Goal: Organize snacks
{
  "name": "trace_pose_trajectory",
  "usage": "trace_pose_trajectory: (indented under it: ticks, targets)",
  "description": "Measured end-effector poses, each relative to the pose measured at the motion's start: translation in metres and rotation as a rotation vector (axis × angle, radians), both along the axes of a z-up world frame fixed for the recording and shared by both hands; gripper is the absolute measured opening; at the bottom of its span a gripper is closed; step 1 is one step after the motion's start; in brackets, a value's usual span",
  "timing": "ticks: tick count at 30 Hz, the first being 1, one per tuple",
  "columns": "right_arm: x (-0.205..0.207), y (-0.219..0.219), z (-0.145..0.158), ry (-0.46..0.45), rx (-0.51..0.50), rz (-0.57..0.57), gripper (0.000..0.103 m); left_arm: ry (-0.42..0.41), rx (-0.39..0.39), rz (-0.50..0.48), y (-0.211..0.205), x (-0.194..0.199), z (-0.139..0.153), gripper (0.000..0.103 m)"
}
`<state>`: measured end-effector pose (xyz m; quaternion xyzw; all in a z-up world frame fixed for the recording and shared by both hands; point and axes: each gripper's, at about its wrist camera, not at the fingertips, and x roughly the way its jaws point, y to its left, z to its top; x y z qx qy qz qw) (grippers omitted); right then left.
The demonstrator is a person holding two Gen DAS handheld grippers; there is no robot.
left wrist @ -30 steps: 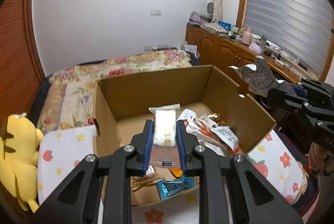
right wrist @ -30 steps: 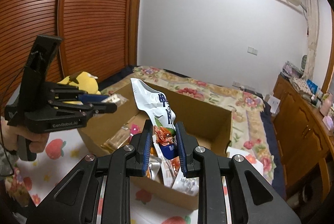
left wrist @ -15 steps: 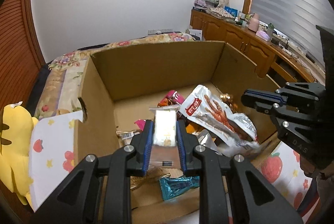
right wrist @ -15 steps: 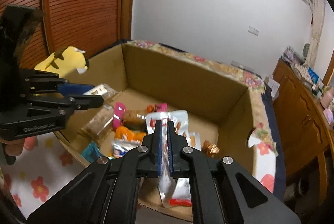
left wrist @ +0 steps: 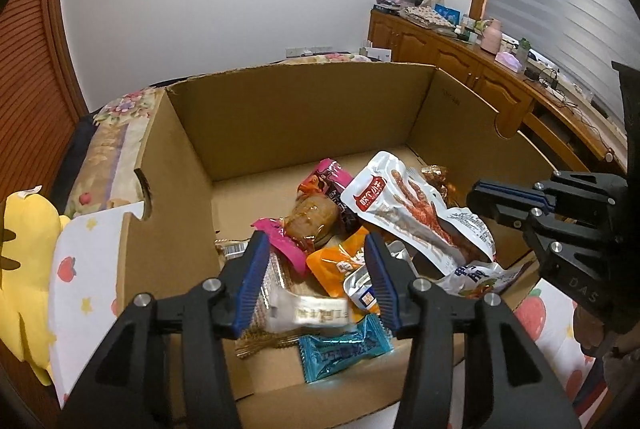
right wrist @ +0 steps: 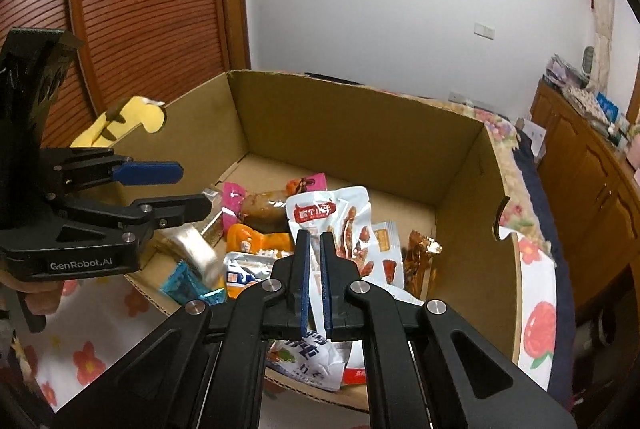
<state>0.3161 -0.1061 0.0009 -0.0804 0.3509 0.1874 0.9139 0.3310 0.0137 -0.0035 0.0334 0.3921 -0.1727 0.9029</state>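
Two grippers hung over the cardboard box [left wrist: 304,117]. "GenRobot.AI" read clearly on the left gripper [right wrist: 170,189], "DAS" on the right gripper [left wrist: 478,195]. Left jaws were opening, the blurred white snack bar [left wrist: 308,311] loose between them above the box's near wall. Right jaws were closed, pinching nothing, above the snacks in the box.

Box [left wrist: 304,117] far half bare; snacks [left wrist: 404,213] crowd near half.
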Motion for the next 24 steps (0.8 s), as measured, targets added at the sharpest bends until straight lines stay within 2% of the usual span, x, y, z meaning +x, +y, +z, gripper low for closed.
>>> trace_pose_trajectory:
  ticks: [9, 24]
  targets:
    - [-0.015, -0.007, 0.009, -0.027, 0.035, -0.029, 0.002, -0.069, 0.02, 0.002, -0.003, -0.021, 0.021, 0.05]
    - [-0.087, -0.03, 0.08, -0.118, 0.1, -0.066, 0.006, -0.173, 0.024, 0.054, 0.012, -0.103, 0.096, 0.05]
